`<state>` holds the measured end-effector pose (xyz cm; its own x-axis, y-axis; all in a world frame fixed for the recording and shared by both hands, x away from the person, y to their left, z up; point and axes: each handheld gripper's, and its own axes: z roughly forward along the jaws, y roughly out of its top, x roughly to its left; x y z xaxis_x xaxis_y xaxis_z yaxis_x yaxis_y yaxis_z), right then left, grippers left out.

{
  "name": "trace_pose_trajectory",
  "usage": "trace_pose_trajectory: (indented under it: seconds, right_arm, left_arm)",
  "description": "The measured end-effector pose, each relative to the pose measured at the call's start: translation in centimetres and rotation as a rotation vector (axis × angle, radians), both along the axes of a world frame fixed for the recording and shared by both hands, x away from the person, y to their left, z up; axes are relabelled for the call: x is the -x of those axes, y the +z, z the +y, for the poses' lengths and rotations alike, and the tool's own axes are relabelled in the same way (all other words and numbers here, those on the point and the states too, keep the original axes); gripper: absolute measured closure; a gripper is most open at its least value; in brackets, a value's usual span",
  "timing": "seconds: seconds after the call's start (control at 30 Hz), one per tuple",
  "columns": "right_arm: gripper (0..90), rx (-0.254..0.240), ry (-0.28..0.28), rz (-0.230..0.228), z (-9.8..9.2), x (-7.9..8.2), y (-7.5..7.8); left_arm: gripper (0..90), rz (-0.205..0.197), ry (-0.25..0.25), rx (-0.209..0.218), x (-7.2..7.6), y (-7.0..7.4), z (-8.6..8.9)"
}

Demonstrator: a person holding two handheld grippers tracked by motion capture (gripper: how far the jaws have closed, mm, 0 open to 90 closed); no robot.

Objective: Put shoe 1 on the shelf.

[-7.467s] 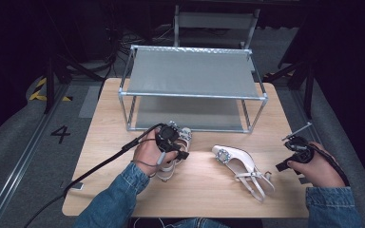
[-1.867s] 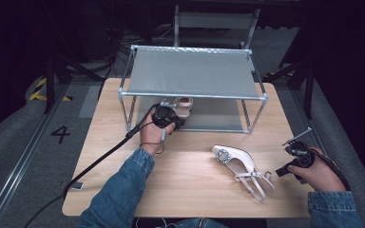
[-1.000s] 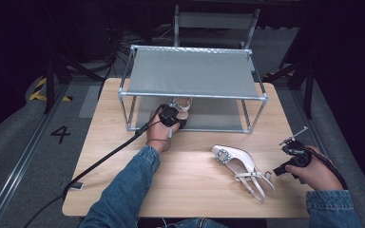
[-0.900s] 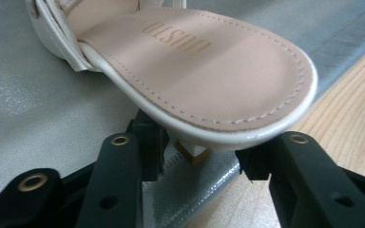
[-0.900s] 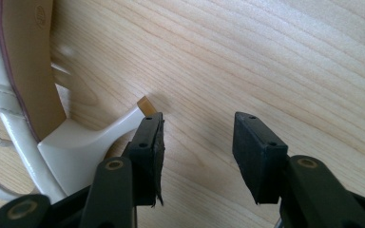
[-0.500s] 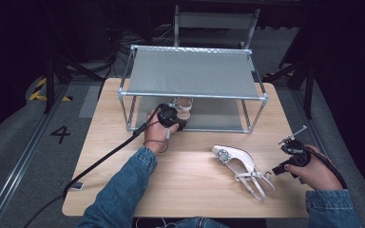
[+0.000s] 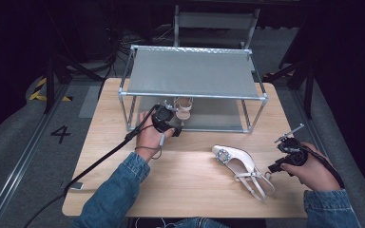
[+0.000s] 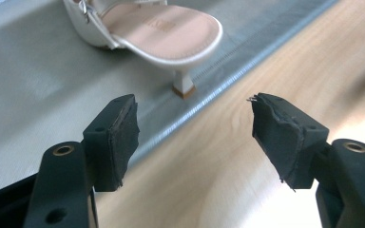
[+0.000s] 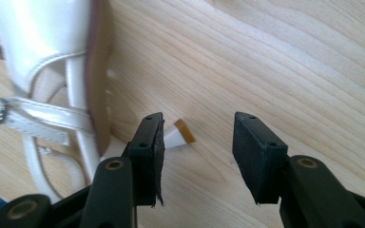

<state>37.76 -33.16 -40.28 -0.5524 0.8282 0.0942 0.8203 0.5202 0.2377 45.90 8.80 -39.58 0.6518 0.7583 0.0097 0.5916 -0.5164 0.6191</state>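
One white heeled sandal [image 7: 184,107] [image 8: 157,33] stands on the lower shelf of a metal rack [image 7: 195,71], heel toward me. My left gripper [image 7: 167,124] [image 8: 192,128] is just in front of it, open and empty, over the shelf's front edge. A second white sandal [image 7: 241,166] [image 9: 52,71] lies on its side on the wooden table [image 7: 180,185] at the right. My right gripper [image 7: 285,152] [image 9: 197,152] is beside its heel end, open, with the small heel tip [image 9: 179,133] by its left jaw.
The rack has a grey top shelf [image 7: 192,73] over the lower one, limiting headroom. A black cable [image 7: 100,161] trails from the left gripper across the table's left side. A chair [image 7: 216,21] stands behind the rack.
The left gripper carried the first sandal from the table onto the rack's lower shelf, let go and drew back slightly. The right gripper edged a little toward the second sandal.
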Motion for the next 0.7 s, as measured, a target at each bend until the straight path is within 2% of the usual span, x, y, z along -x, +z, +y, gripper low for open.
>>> trace_pose_trajectory:
  seconds: [0.1, 0.33, 0.43, 0.47, 0.57, 0.7]
  right_arm:
    - [55.2, 0.0, 0.011, -0.002, 0.5, 0.2, 0.4]
    - [55.7, -0.006, 0.051, -0.025, 1.9, 0.9, 1.7]
    - [55.7, -0.012, 0.08, -0.04, 2.8, 1.3, 2.4]
    - [55.7, -0.016, 0.093, -0.046, 3.2, 1.4, 2.7]
    - [55.7, -0.037, 0.131, -0.056, 4.5, 1.9, 3.4]
    - [55.7, -0.04, 0.205, -0.054, 6.4, 2.4, 3.7]
  left_arm:
    - [29.9, 0.009, 0.001, 0.0, 0.8, 0.9, 0.7]
    - [27.5, 0.065, -0.012, -0.097, 2.2, 1.7, 1.9]
    - [28.1, 0.066, -0.011, -0.087, 2.3, 1.6, 2.1]
    - [28.2, 0.078, -0.025, -0.094, 2.4, 1.6, 2.0]
    - [28.2, 0.081, -0.029, -0.103, 2.5, 1.4, 2.0]
    - [28.2, 0.08, -0.024, -0.11, 2.7, 1.4, 2.3]
